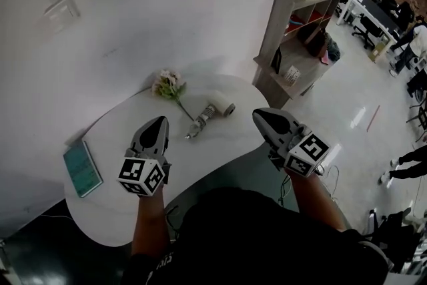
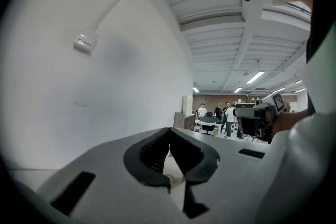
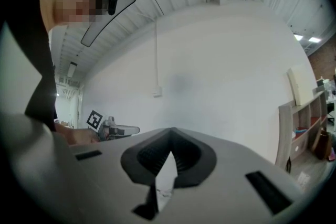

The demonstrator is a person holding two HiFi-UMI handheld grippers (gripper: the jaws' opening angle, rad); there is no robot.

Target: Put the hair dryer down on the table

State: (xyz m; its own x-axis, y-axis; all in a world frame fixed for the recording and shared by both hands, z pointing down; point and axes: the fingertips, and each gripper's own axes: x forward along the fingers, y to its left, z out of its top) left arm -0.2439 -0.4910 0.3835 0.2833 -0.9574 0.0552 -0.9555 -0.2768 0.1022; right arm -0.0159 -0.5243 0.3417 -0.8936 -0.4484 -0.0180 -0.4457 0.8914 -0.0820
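Note:
The hair dryer (image 1: pixel 212 111), cream with a grey handle, lies on its side on the white table (image 1: pixel 120 210), near the far edge and free of both grippers. My left gripper (image 1: pixel 162 119) hovers over the table just left of the dryer, jaws shut and empty. My right gripper (image 1: pixel 257 114) hangs at the table's right edge, to the right of the dryer, its tips together with nothing between them. Both gripper views look up at the wall: the left gripper (image 2: pixel 169 130) and the right gripper (image 3: pixel 170 131) each show closed tips and no dryer.
A bunch of pale flowers (image 1: pixel 168 84) lies beside the dryer, and a teal book (image 1: pixel 83 169) near the table's left end. A wooden shelf unit (image 1: pixel 293 43) stands at the right. People and desks fill the far right. The white wall (image 1: pixel 167 3) backs the table.

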